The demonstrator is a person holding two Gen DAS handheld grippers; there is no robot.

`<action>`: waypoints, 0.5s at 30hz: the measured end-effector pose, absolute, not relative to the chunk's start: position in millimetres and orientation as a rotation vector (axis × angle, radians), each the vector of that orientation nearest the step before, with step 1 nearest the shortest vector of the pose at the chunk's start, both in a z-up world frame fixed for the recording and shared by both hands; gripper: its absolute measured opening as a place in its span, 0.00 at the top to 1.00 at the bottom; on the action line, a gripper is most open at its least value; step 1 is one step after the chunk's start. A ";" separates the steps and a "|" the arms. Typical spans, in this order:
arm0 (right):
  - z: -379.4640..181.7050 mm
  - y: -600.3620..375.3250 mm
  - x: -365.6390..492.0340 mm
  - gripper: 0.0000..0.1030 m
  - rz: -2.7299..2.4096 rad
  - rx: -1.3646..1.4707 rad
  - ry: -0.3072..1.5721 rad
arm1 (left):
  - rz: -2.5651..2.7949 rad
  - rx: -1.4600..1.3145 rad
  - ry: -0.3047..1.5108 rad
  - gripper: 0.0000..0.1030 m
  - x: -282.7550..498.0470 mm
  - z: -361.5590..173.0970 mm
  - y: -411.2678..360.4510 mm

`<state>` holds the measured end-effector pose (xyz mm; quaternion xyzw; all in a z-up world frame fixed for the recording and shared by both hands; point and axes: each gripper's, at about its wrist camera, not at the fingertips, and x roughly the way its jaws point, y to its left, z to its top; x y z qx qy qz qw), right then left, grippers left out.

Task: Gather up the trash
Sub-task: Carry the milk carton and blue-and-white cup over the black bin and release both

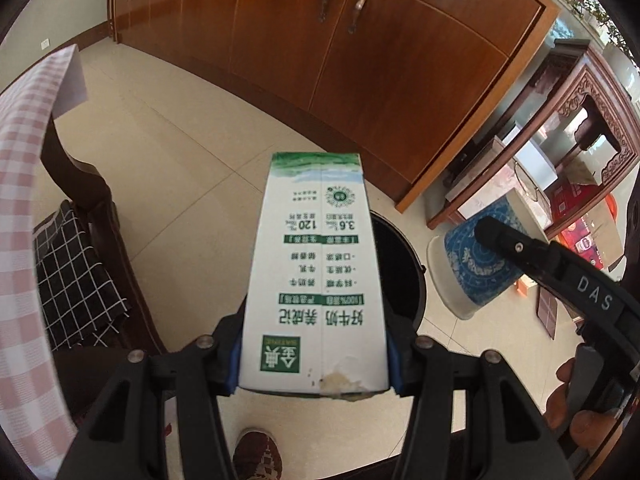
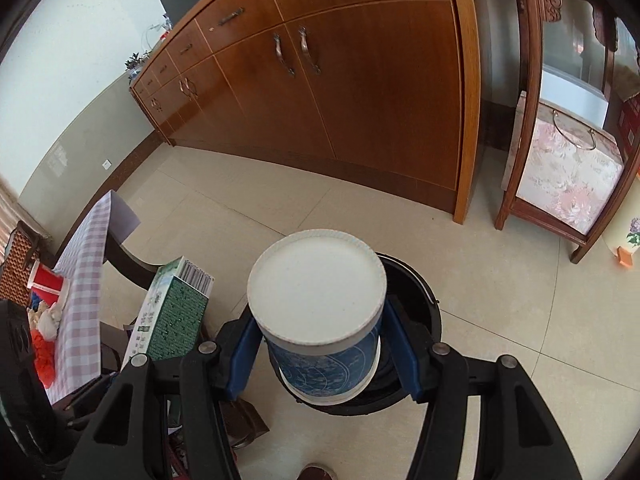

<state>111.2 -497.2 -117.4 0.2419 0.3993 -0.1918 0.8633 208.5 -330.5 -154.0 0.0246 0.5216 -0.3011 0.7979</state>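
White milk carton (image 1: 316,276) clamped in left claw (image 1: 314,356), blue cup (image 2: 320,320) clamped in right claw (image 2: 320,344); both above black bin (image 2: 416,292), long axes pointing down-forward.

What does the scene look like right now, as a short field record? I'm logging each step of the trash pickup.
left gripper: jaws shut on the milk carton
right gripper: jaws shut on the paper cup, blue-patterned, its white base toward the camera
bin: black, round, on the tiled floor, right behind both items
table: checked cloth, with a red cup on it
background: wooden cabinet
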 end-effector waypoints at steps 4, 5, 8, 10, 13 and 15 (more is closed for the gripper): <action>-147.5 -521.5 133.1 0.41 -0.427 0.520 0.906 | -0.637 0.070 1.185 0.47 220.4 -184.2 -352.4; -155.0 -524.8 138.3 0.41 -0.435 0.518 0.923 | -0.636 0.068 1.203 0.47 223.9 -190.1 -359.2; -180.7 -535.1 151.7 0.41 -0.449 0.532 0.978 | -0.626 0.089 1.233 0.46 228.0 -206.4 -370.5; -197.0 -543.5 159.0 0.41 -0.452 0.557 1.022 | -0.624 0.115 1.250 0.46 228.8 -215.7 -377.0; -214.2 -552.8 165.6 0.38 -0.472 0.581 1.059 | -0.624 0.128 1.270 0.42 233.5 -225.1 -387.6; -219.4 -553.4 168.5 0.24 -0.491 0.581 1.075 | -0.623 0.128 1.283 0.33 237.9 -230.1 -389.3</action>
